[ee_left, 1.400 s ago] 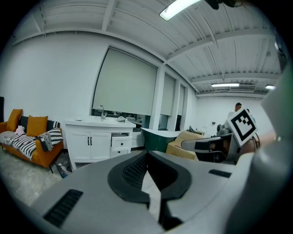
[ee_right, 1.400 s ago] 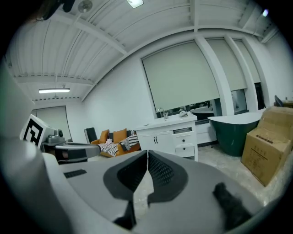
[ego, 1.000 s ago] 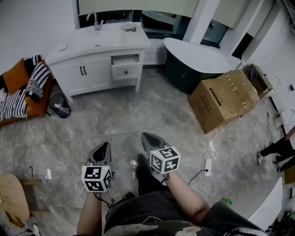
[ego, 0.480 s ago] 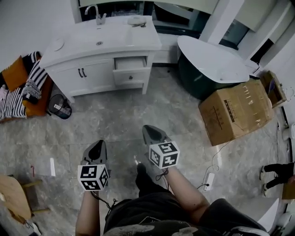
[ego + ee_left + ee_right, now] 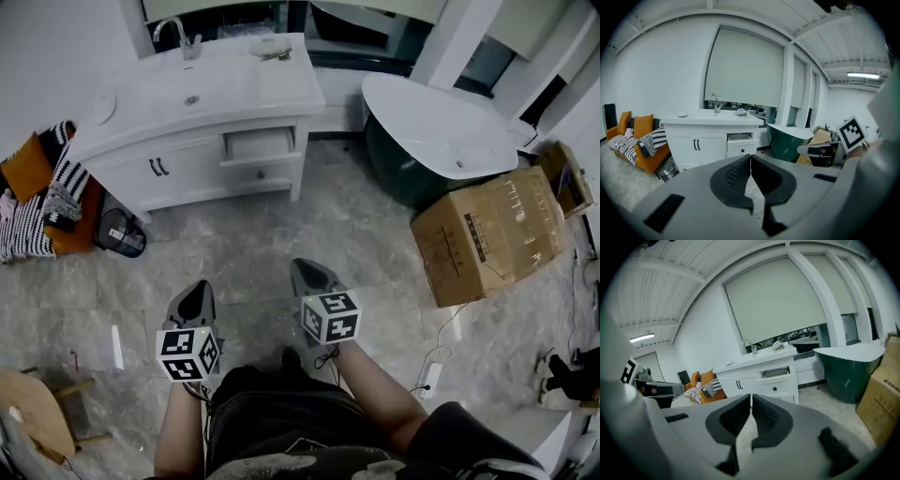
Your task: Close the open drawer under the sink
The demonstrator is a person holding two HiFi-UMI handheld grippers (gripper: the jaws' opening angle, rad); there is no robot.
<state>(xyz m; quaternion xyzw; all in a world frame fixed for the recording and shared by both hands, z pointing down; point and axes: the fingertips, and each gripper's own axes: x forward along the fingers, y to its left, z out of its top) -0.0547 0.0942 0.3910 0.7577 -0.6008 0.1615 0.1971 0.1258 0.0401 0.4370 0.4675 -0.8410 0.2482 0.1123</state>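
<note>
I had both tools low over the grey marble floor [image 5: 253,248], in front of the person's legs. The left gripper [image 5: 194,298] had its jaws pressed together with nothing between them; its own view showed only a thin slit between the dark pads. The right gripper [image 5: 309,278] was the same, jaws together and empty. Both pointed toward the white vanity cabinet [image 5: 202,159] and stood well apart from it.

The drawer [image 5: 260,143] sat in the upper right part of that cabinet, just under the top that carries the sink [image 5: 191,98], and it stuck out a little from the cabinet front. From the left gripper view the drawer [image 5: 739,138] showed just above the jaw tips, and from the right gripper view the drawer [image 5: 776,372] showed up and to the right of them. A second drawer [image 5: 265,173] below it was flush with the front. A faucet [image 5: 185,42] stood at the back of the sink.

A dark green bathtub [image 5: 422,141] stood to the right of the cabinet, with a cardboard box [image 5: 492,234] near it. An orange sofa [image 5: 28,197] with striped cushions was on the left.
</note>
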